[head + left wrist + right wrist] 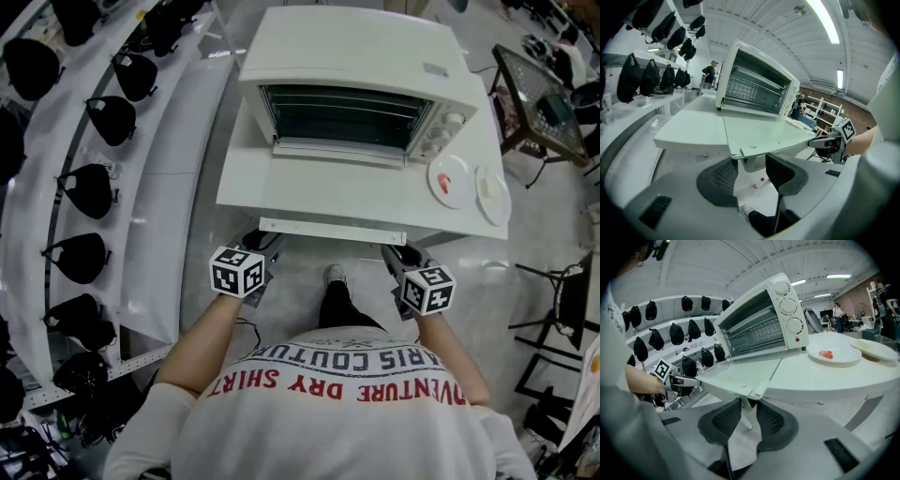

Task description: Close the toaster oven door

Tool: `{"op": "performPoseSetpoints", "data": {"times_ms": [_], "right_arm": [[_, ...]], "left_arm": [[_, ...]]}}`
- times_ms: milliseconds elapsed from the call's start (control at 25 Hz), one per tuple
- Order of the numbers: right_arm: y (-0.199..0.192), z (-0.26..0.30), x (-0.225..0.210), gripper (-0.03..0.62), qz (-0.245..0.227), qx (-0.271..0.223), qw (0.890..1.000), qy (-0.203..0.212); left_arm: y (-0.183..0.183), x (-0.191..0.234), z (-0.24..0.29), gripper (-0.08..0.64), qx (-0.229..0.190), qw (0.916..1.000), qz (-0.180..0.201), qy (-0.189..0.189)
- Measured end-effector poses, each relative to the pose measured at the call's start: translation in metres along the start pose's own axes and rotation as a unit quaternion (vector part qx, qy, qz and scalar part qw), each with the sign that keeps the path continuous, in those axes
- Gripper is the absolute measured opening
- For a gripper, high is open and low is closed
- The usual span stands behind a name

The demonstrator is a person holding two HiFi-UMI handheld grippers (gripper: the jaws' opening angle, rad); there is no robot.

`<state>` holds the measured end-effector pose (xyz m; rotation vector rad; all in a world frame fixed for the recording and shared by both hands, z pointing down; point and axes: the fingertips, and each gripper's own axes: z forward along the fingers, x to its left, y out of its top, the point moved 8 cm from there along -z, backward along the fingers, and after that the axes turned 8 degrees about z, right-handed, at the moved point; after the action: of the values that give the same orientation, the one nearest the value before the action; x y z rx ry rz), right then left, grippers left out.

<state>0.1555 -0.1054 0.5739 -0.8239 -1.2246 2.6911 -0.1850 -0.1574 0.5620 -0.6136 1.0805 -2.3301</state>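
Head view: the oven [356,56] stands on the back part of the table [480,136], nearer its left edge. Its door [337,187] is fully open and lies flat toward the person. The handle [333,230] on the door's free edge reaches just over the table's front edge. The left gripper [261,242] is at the left end of the handle and the right gripper [398,253] is at the right end, both just below the front edge. Near the table's right edge lie two plates. The inner plate [441,192] carries a small red piece and the outer plate [492,195] is just beside it. Black bags [89,187] hang on racks at the left. Left gripper view: the jaws stand apart, one on each side of the handle's left end. The pads [719,180] are close to it, but I cannot see that they press on it. The door goes flat from here to the oven, and the other gripper is at its far corner. Right gripper view: the jaws are also apart, though narrower, with the handle's right end between them. These pads [772,420] do not yet clamp it. The open door lies above the jaws, and the oven's three knobs [788,307] face this side.
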Motion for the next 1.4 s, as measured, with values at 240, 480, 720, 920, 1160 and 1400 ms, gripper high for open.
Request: {"op": "performPoseSetpoints", "data": {"times_ms": [240,480,720,920,1160,1400], "right_arm": [[0.013,-0.012,0.008,0.100,-0.007,-0.009,1.000,0.006],[0.028,-0.021,0.017,0.103,-0.014,-0.011,1.000,0.008],[0.042,-0.031,0.024,0.103,-0.019,-0.028,0.999,0.011],[0.055,-0.039,0.030,0.104,-0.023,-0.045,0.999,0.017],[0.073,-0.047,0.034,0.107,-0.019,-0.062,0.998,0.024],[0.089,-0.051,0.037,0.107,0.001,-0.072,0.997,0.036]], "left_arm": [[0.016,-0.005,-0.011,0.192,-0.018,0.9998,0.004,0.004],[0.031,-0.009,-0.020,0.191,-0.029,0.9995,0.006,0.008],[0.044,-0.011,-0.029,0.192,-0.048,0.9988,0.003,0.008],[0.055,-0.012,-0.038,0.191,-0.065,0.9979,0.006,0.008],[0.073,-0.014,-0.044,0.190,-0.081,0.9966,0.007,0.012],[0.088,-0.013,-0.050,0.190,-0.095,0.9954,-0.001,0.011]]}}
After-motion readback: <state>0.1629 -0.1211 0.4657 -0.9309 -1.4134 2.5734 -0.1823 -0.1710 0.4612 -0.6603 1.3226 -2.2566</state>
